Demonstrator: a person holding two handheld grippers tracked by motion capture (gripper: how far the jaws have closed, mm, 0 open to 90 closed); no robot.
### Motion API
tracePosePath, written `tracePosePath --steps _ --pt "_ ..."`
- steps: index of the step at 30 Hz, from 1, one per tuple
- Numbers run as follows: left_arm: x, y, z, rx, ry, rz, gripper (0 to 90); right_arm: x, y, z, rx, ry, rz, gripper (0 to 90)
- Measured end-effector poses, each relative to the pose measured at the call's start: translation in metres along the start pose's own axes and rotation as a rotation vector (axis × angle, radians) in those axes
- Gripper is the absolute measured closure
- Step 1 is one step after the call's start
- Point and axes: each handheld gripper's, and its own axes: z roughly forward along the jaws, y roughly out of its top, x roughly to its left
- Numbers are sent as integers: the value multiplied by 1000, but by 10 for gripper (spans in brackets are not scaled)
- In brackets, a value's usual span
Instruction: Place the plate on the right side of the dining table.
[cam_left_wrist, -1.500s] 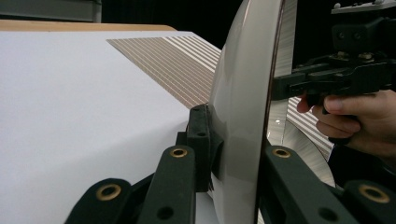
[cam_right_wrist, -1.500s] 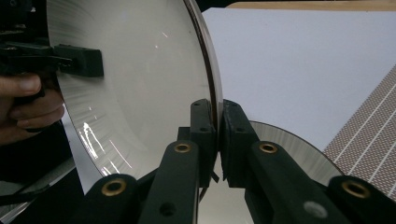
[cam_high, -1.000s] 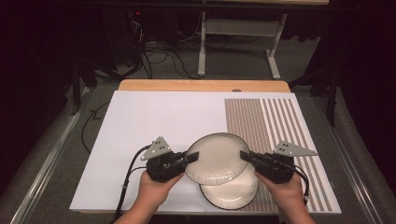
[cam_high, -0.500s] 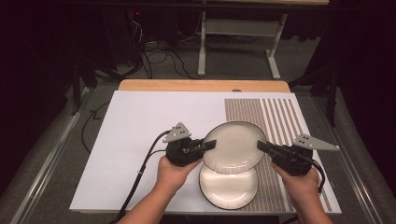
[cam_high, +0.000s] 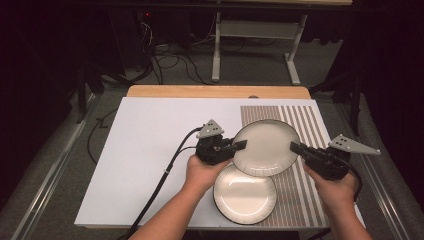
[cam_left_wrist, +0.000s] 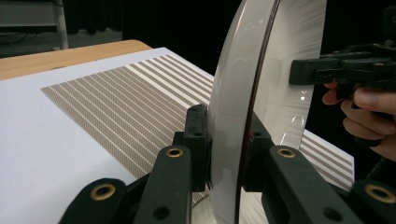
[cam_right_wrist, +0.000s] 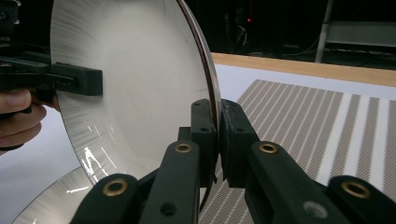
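Note:
A white plate with a dark rim (cam_high: 265, 147) hangs above the table, held by both grippers. My left gripper (cam_high: 239, 146) is shut on its left rim, and my right gripper (cam_high: 296, 148) is shut on its right rim. In the left gripper view the plate (cam_left_wrist: 229, 93) stands edge-on between the pads, with the right gripper (cam_left_wrist: 303, 72) at its far side. The right gripper view shows the plate (cam_right_wrist: 135, 84) pinched at its edge and the left gripper (cam_right_wrist: 79, 79) across it. A second, matching plate (cam_high: 245, 194) lies flat on the table, partly under the held one.
A brown-and-white striped placemat (cam_high: 305, 125) lies on the right half of the white board (cam_high: 150, 150), below the held plate. A wooden table edge (cam_high: 220, 91) runs along the back. Cables and a metal stand sit on the dark floor beyond.
Both hands have carried the held plate away from the person and to the right, over the striped mat. The lower plate shows more.

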Motion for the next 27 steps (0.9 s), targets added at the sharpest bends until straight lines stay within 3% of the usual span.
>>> tracePosePath --steps 11,27 --pt "-4 11 42 30 -10 18 758 -28 -4 -13 -6 -67 18 869" --pt "-9 6 90 76 -7 -32 725 -58 -21 -27 3 -133 63 870"
